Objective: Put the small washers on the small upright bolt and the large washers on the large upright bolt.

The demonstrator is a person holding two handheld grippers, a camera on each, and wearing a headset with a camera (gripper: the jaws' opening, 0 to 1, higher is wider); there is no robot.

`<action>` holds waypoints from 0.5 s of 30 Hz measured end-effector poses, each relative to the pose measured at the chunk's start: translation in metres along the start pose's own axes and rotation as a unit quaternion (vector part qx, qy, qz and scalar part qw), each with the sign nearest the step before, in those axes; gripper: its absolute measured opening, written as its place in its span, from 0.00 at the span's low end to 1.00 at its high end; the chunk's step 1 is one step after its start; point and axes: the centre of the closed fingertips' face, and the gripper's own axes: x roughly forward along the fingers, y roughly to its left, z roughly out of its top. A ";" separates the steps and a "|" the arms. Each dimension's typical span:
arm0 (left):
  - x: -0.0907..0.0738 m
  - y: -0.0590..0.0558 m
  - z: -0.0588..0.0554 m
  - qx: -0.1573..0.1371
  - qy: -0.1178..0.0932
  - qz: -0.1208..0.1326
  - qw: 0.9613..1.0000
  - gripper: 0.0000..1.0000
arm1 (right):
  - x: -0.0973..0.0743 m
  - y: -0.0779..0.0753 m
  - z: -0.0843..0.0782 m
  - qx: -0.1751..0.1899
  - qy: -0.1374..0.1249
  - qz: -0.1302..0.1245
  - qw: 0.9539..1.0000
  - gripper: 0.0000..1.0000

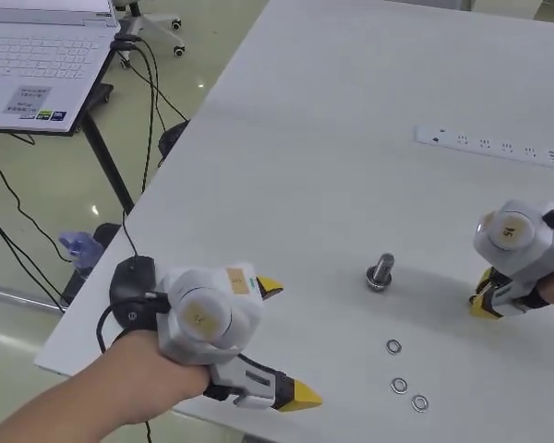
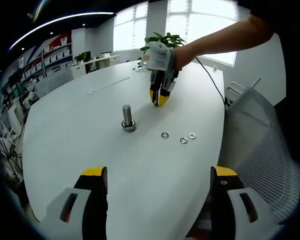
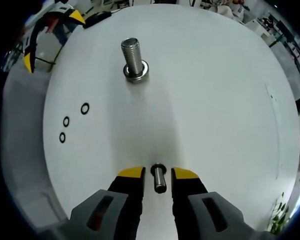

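Bolt-setting step, I'd say: your right gripper [image 3: 158,174] straddles the small bolt [image 3: 159,182], jaws close either side. Clamped or clear, I can't tell. Left gripper [image 2: 157,176] gapes wide, empty. Three washers [image 1: 399,385] lie beside the large bolt [image 1: 380,271]. Next comes a flat pinch.

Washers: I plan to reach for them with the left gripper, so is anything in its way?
Nothing visible. Bare table lies between the left gripper and the three washers; the large bolt stands off to one side, and the right gripper is beyond them.
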 end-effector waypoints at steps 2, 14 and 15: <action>0.000 -0.001 0.000 0.000 0.000 0.000 1.000 0.84 | -0.001 -0.001 -0.001 0.000 0.001 0.000 1.000 0.22; 0.000 0.000 0.005 0.004 -0.002 0.000 1.000 0.84 | -0.019 -0.005 0.008 -0.002 -0.013 -0.006 1.000 0.23; 0.000 0.000 0.005 0.004 -0.002 0.000 1.000 0.84 | -0.022 -0.005 0.010 -0.003 -0.014 -0.007 1.000 0.23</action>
